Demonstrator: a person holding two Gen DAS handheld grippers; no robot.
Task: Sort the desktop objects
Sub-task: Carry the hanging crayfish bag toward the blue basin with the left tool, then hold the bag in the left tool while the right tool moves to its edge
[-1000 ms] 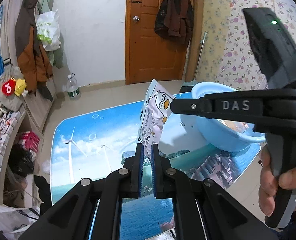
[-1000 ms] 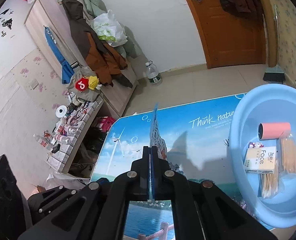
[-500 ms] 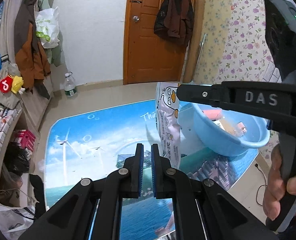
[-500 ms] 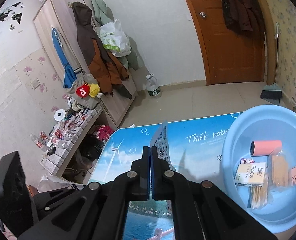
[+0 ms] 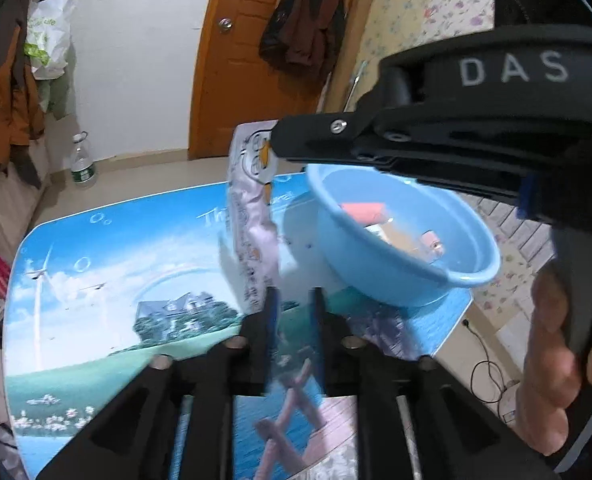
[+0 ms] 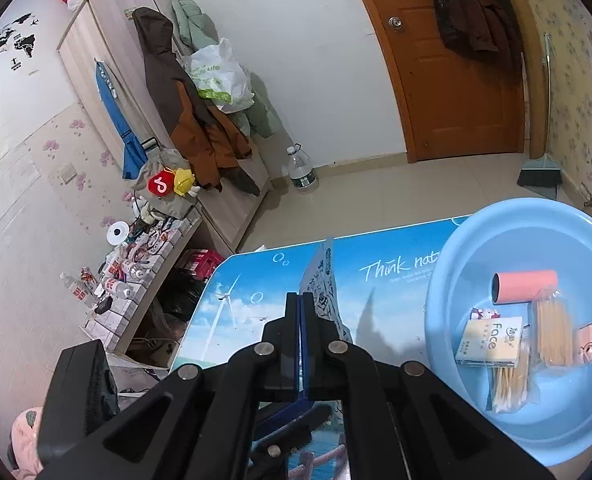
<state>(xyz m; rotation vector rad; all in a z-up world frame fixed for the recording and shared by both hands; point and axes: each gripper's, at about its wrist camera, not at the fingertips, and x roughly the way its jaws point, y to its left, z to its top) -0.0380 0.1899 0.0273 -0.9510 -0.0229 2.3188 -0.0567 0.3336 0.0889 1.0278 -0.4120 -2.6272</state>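
A white snack bag (image 5: 251, 220) with a cartoon duck hangs upright over the picture-printed table (image 5: 95, 280). My right gripper (image 5: 275, 142) is shut on its top edge. In the right wrist view the bag (image 6: 326, 280) sticks up edge-on from the shut right gripper (image 6: 300, 300). My left gripper (image 5: 294, 312) sits low in front of the bag, its jaws opening. The bag's lower end hangs just beyond the left finger, and nothing shows between the pads. The blue basin (image 5: 476, 276) stands right of the bag.
The basin (image 6: 448, 256) holds a pink roll (image 6: 524, 286), a tissue pack (image 6: 490, 340) and bagged cotton swabs (image 6: 552, 332). A person's hand (image 5: 552, 360) grips the right handle. On the floor beyond the table stand a water bottle (image 6: 302, 170) and a broom (image 6: 540, 172).
My left gripper's jaws have parted from shut, and it has dipped closer to the bag and basin. The right gripper still grips the bag, which now hangs nearer the basin.
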